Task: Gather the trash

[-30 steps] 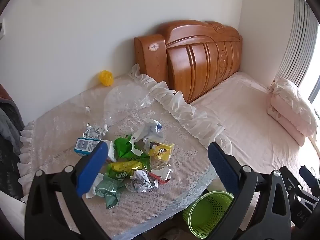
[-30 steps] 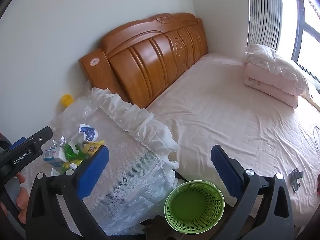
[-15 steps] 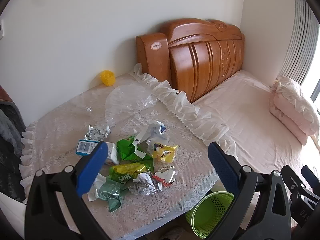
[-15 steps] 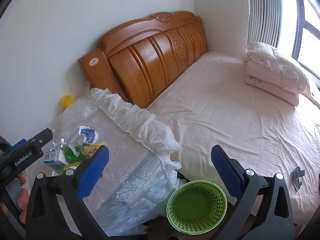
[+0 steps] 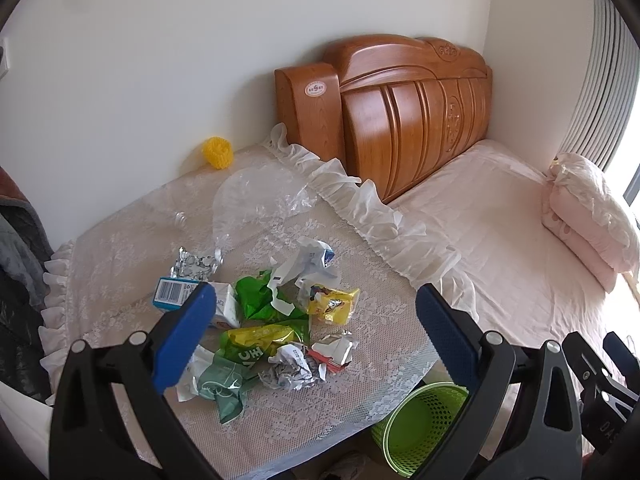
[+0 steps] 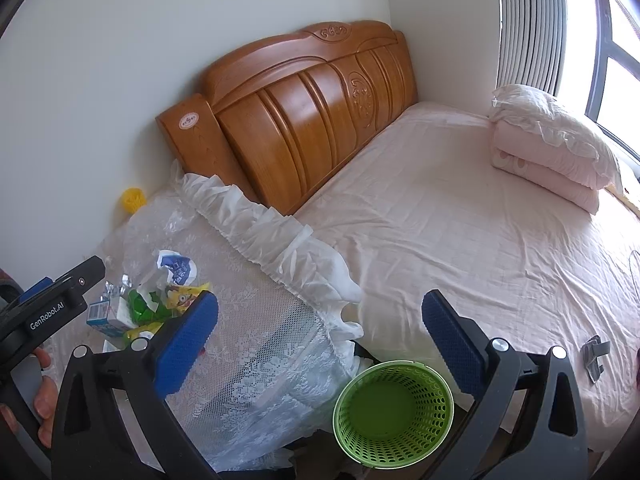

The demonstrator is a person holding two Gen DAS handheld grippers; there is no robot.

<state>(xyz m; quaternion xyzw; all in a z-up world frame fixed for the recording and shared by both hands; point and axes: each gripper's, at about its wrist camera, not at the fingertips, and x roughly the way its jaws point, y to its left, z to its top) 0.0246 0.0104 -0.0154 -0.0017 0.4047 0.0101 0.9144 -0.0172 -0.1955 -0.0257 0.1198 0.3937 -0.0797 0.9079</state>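
Note:
A heap of trash lies on the lace-covered table (image 5: 120,248): a blue and white carton (image 5: 192,304), green wrappers (image 5: 256,296), a yellow packet (image 5: 332,304), crumpled paper (image 5: 292,368), foil (image 5: 192,266) and a clear plastic bag (image 5: 256,196). My left gripper (image 5: 312,328) is open and empty above the heap. A green mesh bin (image 6: 394,402) stands on the floor below the table's edge; it also shows in the left wrist view (image 5: 420,420). My right gripper (image 6: 320,332) is open and empty above the bin. The heap shows at the left in the right wrist view (image 6: 160,300).
A yellow scrubber (image 5: 217,153) sits at the table's back by the wall. A bed (image 6: 460,240) with a wooden headboard (image 6: 304,108) and folded pink bedding (image 6: 552,160) fills the right. Dark clothing (image 5: 16,260) hangs at the left.
Both grippers have drifted slightly; the trash heap and the bin shifted a little in view. Both stay open and empty.

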